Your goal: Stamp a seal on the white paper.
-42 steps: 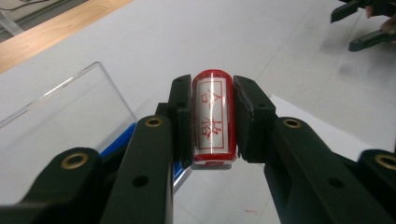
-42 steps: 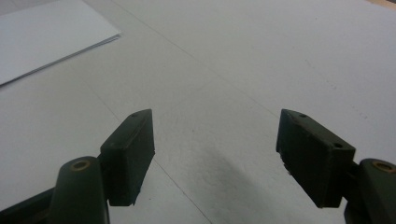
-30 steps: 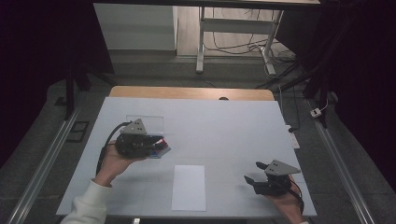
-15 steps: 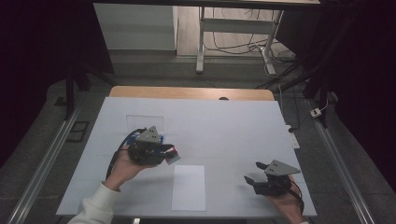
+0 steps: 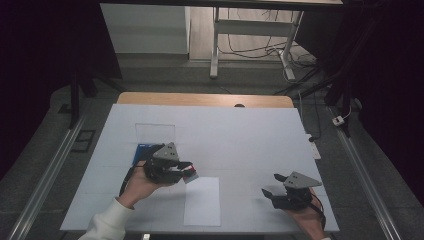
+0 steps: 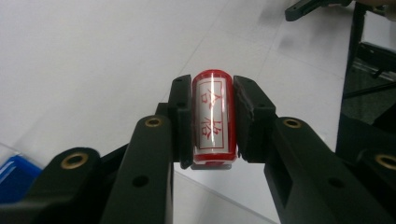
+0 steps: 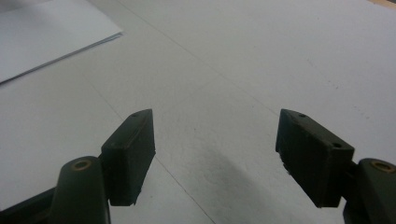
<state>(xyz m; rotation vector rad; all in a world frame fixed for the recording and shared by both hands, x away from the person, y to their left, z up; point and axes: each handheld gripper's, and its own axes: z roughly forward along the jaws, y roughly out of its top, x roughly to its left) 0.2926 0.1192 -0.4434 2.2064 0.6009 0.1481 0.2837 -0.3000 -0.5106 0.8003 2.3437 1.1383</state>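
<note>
**Stamp in the left claw, paper sheet at its 4 o'clock**

We note the left gripper (image 5: 186, 173) pinching a red stamp (image 6: 213, 116) — its pads pressed flat against the cylinder's two sides. In the high view the stamp (image 5: 190, 175) pokes out at the gripper's 3 o'clock end, just off the top-left corner of the white paper sheet (image 5: 202, 201). That is the relation the coming move seems to turn on: the sheet lies at roughly 4 to 5 o'clock from the claw, close by, and the left hand is far the nearer one to it.

The stamp's long axis runs along the jaws, away from the palm, in the left gripper view. There we also read a white label with red characters, which the high view leaves too small to make out.

The right gripper (image 5: 274, 192) rests at the sheet's 3 o'clock, well apart from it, jaws spread wide with nothing between them — the right gripper view shows bare white table (image 7: 261, 60) between the pads and a corner of the sheet (image 7: 42, 37) at 10 o'clock.

A blue pad (image 5: 144, 151) sits on the table at the left gripper's 10 o'clock, partly hidden by it.
</note>
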